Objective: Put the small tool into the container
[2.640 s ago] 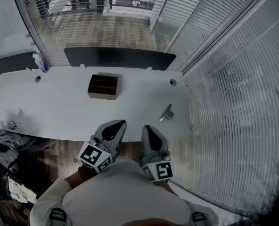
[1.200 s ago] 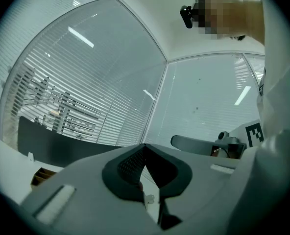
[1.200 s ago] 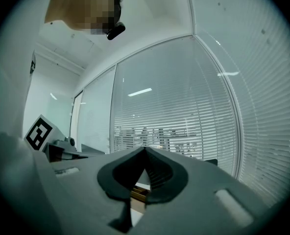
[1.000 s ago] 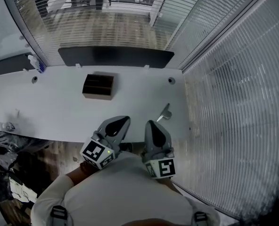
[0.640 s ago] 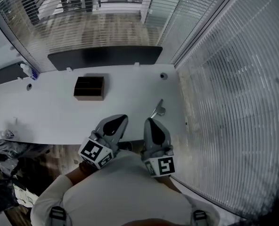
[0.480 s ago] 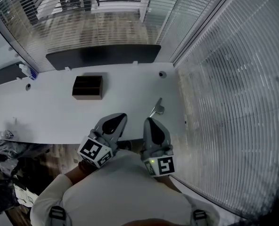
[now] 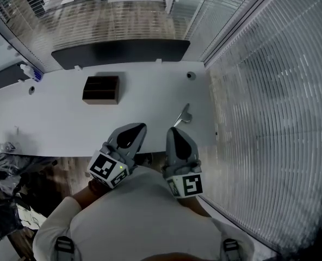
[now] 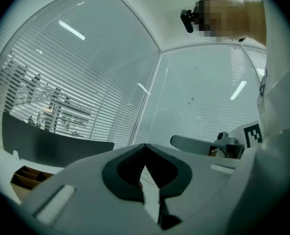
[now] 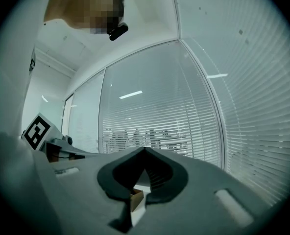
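Two hand-held grippers sit side by side at the near edge of a white table (image 7: 57,118), close to the person's torso, both pointing toward 12 o'clock in the head view. The left gripper (image 7: 132,132) has its jaws pressed together at the tips with nothing between them, as its own view confirms (image 8: 145,149). The right gripper (image 7: 175,133) is likewise clenched and empty, its tips meeting in the right gripper view (image 9: 145,153). Each gripper carries its marker cube at the 6 o'clock end, next to the person's white sleeves.

The small tool (image 7: 183,116), a pale metallic piece, lies flat on the table near the table's right end, at about 1 o'clock from the right gripper and just clear of its tips. Neither gripper touches it.

The container (image 7: 101,89), a dark brown box divided into open compartments, stands on the table at about 11 o'clock from the left gripper. It also shows at 8 o'clock in the left gripper view (image 8: 30,177). From the container, the tool lies between 3 and 4 o'clock, well apart from it.

A dark panel (image 7: 120,53) runs along the table's far edge, with slatted blinds (image 7: 270,118) beyond it and down the right side.
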Demonstrator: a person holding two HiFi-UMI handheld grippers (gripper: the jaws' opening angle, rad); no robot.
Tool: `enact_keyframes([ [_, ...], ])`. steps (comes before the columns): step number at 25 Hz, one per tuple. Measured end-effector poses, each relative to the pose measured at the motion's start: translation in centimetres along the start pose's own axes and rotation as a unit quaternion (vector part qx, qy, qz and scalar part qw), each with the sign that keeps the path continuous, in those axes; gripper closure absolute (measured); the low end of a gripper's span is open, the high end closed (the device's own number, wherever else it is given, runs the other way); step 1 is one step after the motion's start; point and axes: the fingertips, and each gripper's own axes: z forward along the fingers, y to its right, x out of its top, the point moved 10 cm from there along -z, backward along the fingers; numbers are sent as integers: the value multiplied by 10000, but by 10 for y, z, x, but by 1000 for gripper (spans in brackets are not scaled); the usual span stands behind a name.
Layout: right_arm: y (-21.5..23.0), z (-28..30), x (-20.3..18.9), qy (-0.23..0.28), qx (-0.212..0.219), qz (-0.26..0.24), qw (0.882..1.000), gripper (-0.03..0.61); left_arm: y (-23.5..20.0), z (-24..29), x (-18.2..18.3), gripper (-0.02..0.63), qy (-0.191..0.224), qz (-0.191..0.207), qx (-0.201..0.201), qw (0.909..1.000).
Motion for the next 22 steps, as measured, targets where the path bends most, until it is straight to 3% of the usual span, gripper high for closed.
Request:
enact_keyframes([
  [22,15,-13,-26,-474,-61,113,9988,578,4,18,-27,611,-398,-132,-51,9991],
])
